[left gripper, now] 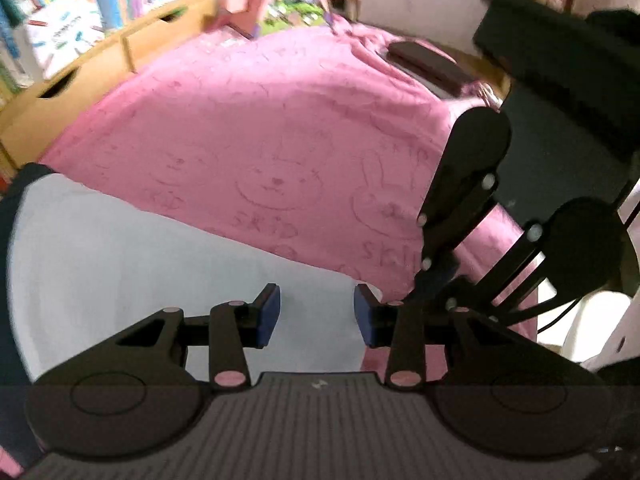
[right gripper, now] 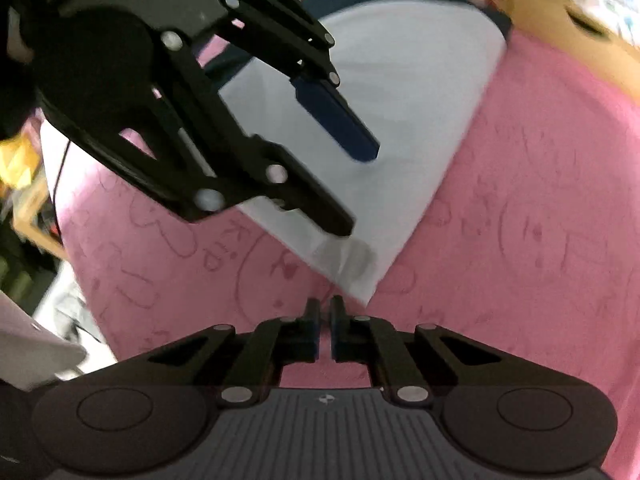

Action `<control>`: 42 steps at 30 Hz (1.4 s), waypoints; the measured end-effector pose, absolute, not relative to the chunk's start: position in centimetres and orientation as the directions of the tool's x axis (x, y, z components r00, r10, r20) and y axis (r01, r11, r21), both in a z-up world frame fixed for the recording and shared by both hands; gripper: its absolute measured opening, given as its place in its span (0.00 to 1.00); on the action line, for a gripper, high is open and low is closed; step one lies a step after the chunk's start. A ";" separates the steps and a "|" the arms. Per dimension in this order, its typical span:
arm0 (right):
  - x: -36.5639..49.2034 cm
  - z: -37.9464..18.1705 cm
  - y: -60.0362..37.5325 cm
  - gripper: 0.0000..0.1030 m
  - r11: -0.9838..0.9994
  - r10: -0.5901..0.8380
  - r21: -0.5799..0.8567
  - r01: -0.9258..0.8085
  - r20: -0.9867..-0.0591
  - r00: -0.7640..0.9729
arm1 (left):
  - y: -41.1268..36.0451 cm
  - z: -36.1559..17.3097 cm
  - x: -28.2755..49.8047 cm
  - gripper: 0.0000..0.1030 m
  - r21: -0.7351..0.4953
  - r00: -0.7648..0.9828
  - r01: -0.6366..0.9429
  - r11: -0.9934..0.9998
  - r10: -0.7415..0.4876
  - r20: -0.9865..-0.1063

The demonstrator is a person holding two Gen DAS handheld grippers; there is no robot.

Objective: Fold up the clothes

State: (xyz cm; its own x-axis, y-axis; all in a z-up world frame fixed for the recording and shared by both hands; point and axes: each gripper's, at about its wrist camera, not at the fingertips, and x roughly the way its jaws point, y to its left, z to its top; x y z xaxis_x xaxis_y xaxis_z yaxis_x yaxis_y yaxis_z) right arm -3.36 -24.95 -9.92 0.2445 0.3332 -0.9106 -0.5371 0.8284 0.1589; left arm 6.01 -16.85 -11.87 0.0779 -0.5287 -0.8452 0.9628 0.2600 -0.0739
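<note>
A white garment (left gripper: 132, 256) with a dark trim lies flat on a pink blanket (left gripper: 260, 120) printed with rabbit faces. The left claw (left gripper: 317, 314) hangs above the garment's near part, its blue pads (left gripper: 269, 316) partly apart with nothing between them. The right claw (right gripper: 325, 330) is closed, its tips just beside the garment's near corner over the blanket; no cloth shows between them. A wooden bookshelf (left gripper: 100, 52) stands at the far left.
</note>
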 end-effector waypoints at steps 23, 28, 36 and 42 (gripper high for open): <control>0.6 -10.9 -26.4 0.08 0.862 0.307 0.141 -0.487 -0.910 0.279 | -17.1 -13.4 4.6 0.39 -0.146 -0.086 0.986 0.080 -0.503 -0.860; 3.9 -9.7 -26.7 0.08 0.871 0.338 0.149 -0.469 -0.874 0.350 | -16.8 -14.9 3.4 0.44 -0.130 -0.110 0.991 0.008 -0.487 -0.866; 4.4 -11.8 -25.5 0.08 0.876 0.333 0.148 -0.460 -0.874 0.354 | -16.0 -12.4 5.2 0.40 -0.214 -0.119 0.971 0.104 -0.566 -0.816; 2.5 -10.6 -24.9 0.09 0.888 0.315 0.129 -0.442 -0.870 0.379 | -16.5 -13.9 6.7 0.41 -0.145 -0.043 0.975 0.168 -0.498 -0.866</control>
